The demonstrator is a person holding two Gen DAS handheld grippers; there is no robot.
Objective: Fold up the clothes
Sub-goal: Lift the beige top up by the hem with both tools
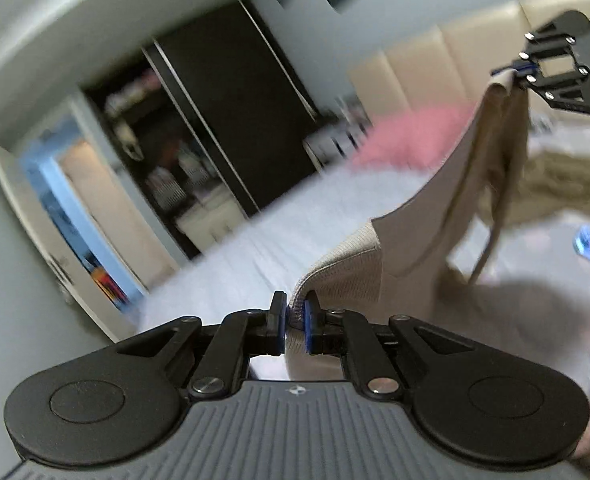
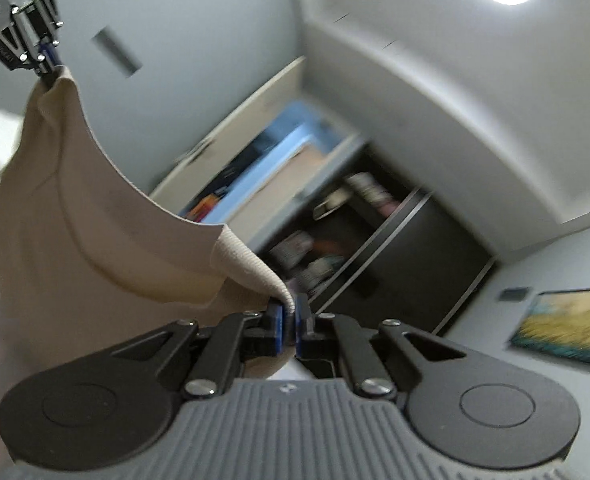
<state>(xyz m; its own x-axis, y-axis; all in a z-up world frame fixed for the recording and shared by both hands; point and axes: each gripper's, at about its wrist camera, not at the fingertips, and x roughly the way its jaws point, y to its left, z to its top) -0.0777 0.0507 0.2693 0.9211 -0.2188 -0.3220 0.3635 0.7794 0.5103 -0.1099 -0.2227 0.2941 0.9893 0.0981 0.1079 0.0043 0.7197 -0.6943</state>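
Note:
A beige garment (image 1: 415,220) with a ribbed band hangs in the air, stretched between my two grippers above a white bed (image 1: 255,232). In the left wrist view, my left gripper (image 1: 295,314) is shut on the ribbed edge close to the camera. My right gripper (image 1: 509,72) is at the upper right, shut on the garment's far corner. From the right wrist view, my right gripper (image 2: 291,314) pinches the ribbed band of the garment (image 2: 75,220). My left gripper (image 2: 49,66) holds the other corner at the top left. The cloth sags in a curve between them.
A pink item (image 1: 411,136) and an olive-brown garment (image 1: 567,184) lie on the bed further back. A dark sliding wardrobe (image 1: 231,112) and an open white door (image 1: 27,216) stand beyond the bed. A padded cream headboard (image 1: 435,60) lines the wall.

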